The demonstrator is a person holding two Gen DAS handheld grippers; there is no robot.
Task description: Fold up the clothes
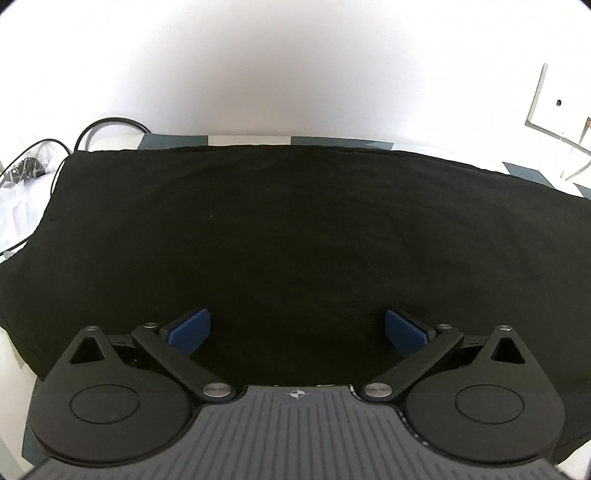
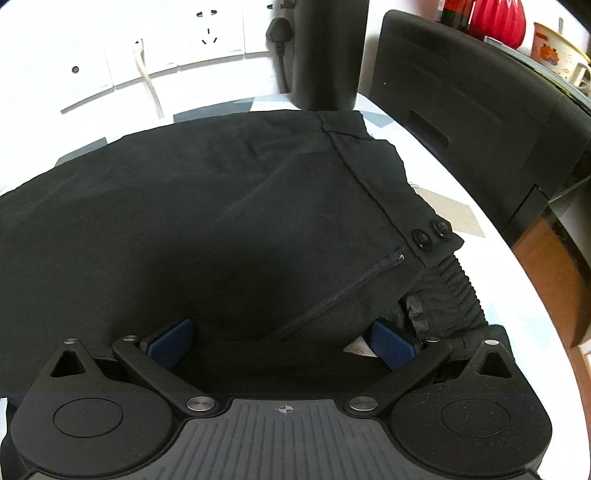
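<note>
At the bottom of the left wrist view, the left gripper (image 1: 297, 332) is spread wide above the black trousers (image 1: 295, 240), which fill mid-frame on the tabletop (image 1: 251, 140). The right gripper (image 2: 282, 341) is also spread, its pads straddling the fly edge. Beyond, the waistband buttons (image 2: 430, 234) sit right of centre; wall sockets (image 2: 207, 33) at the upper left.

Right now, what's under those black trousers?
The trousers lie on a white table with grey-blue patches; something white peeks out near the right gripper. The rest is covered.
</note>
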